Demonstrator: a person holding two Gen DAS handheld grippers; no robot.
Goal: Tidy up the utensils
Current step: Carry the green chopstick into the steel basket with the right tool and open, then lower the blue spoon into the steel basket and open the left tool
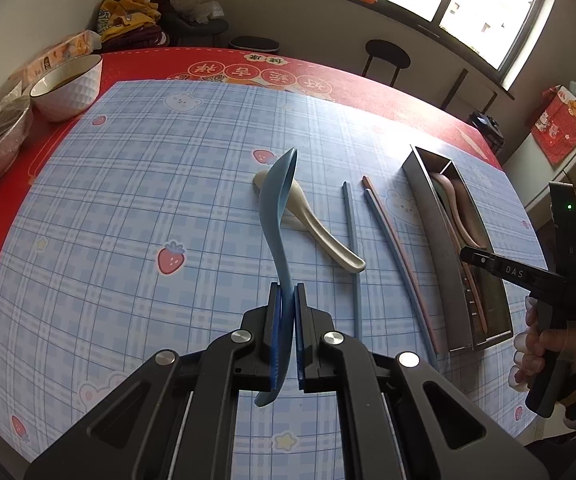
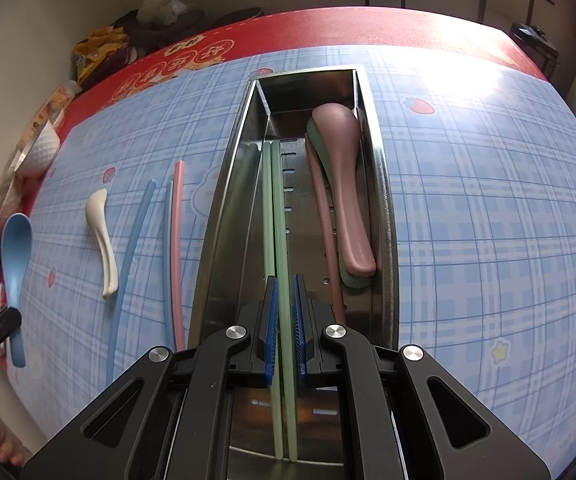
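1. Left gripper [image 1: 286,328] — jaws closed on the handle of the blue spoon [image 1: 278,216], which was held clear of the cloth at the centre of the left wrist view, bowl pointing toward the top of the frame.
2. Right gripper [image 2: 284,328] — jaws closed on a pair of green chopsticks [image 2: 278,220], which ran straight up the middle of the right wrist view, over the left side of the steel tray [image 2: 224,208]. Whether their far tips already rested on the tray floor could not be told.
3. Steel tray — a long metal organizer, at the right of the left wrist view and the centre of the right one. Already inside, at its right: a pink spoon [image 2: 341,184] stacked over a green spoon [image 2: 353,280], with what looked like a pink chopstick [image 2: 325,216] just beside them.
4. Still loose on the checked tablecloth [image 1: 128,200], left of the tray in the right wrist view: a white spoon [image 2: 102,240], two blue chopsticks [image 2: 130,248] and one pink chopstick [image 2: 176,248] lying near the tray wall.
5. Progress, as judged: partway. Two spoons and one chopstick were stowed, two items were in hand, and four pieces awaited collection — the white spoon and three chopsticks.
6. Off-task: a white bowl [image 1: 68,88] at the upper left of the left wrist view.
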